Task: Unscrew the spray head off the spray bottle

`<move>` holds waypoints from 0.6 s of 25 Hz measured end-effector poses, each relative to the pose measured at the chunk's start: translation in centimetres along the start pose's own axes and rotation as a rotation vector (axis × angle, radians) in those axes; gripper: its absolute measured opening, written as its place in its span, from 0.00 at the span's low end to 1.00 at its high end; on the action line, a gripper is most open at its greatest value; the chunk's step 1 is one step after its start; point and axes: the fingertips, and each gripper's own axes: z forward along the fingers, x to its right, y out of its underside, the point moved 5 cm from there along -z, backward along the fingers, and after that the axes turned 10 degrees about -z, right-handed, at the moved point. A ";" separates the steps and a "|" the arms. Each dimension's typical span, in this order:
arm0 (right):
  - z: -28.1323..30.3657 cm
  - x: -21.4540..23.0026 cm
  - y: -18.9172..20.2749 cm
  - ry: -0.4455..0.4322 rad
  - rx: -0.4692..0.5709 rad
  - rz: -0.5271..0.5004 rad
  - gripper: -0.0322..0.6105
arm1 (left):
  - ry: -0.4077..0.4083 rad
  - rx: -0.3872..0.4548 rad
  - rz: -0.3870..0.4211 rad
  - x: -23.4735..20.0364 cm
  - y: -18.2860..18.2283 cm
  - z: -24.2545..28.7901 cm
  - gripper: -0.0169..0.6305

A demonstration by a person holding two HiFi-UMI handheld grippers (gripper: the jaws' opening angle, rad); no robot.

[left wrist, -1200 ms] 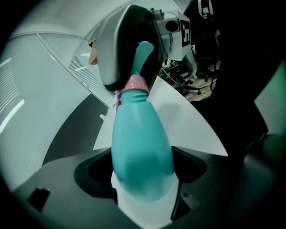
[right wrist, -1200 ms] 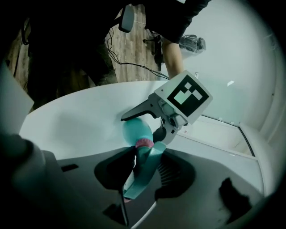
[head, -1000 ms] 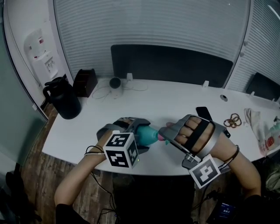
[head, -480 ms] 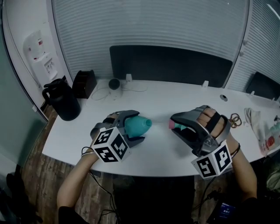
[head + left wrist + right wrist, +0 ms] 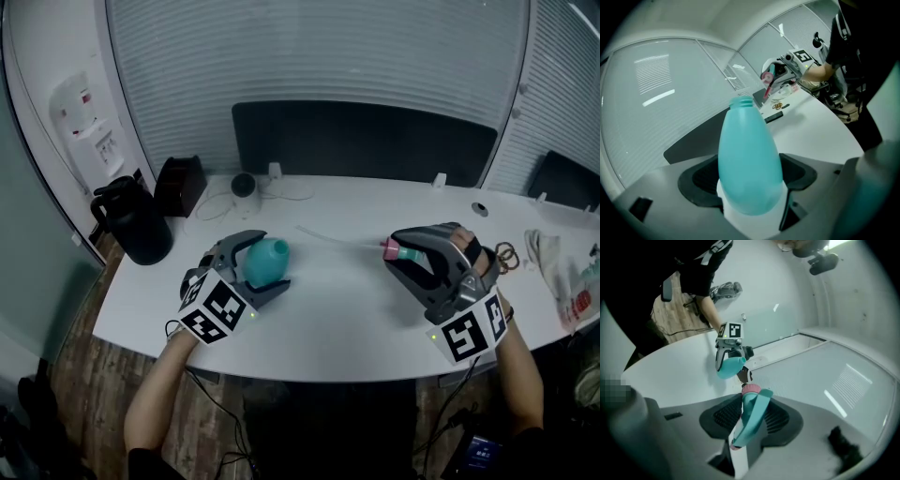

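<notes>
While the left gripper clamps the teal spray bottle by its belly over the counter's front edge, the right gripper pinches the spray head well apart, so its dip tube clears the bare neck (unscrewing looks done, I'd say). Black jug at the left end, speaker by the back edge; nothing stands between the grippers

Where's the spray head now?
Head view, right side: the spray head is clamped in the right gripper above the desk, off the teal bottle held by the left gripper.
</notes>
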 end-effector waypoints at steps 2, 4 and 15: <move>-0.1 0.2 0.5 0.012 0.039 0.135 0.26 | 0.005 0.045 -0.062 -0.6 -0.1 -0.4 0.63; -0.2 0.2 1.0 0.039 0.098 0.303 0.26 | 0.033 0.119 -0.120 -0.6 -0.7 -0.8 0.63; 1.1 -4.5 2.9 0.192 0.238 0.812 0.26 | -0.059 0.466 -0.171 2.1 -3.5 -3.1 0.63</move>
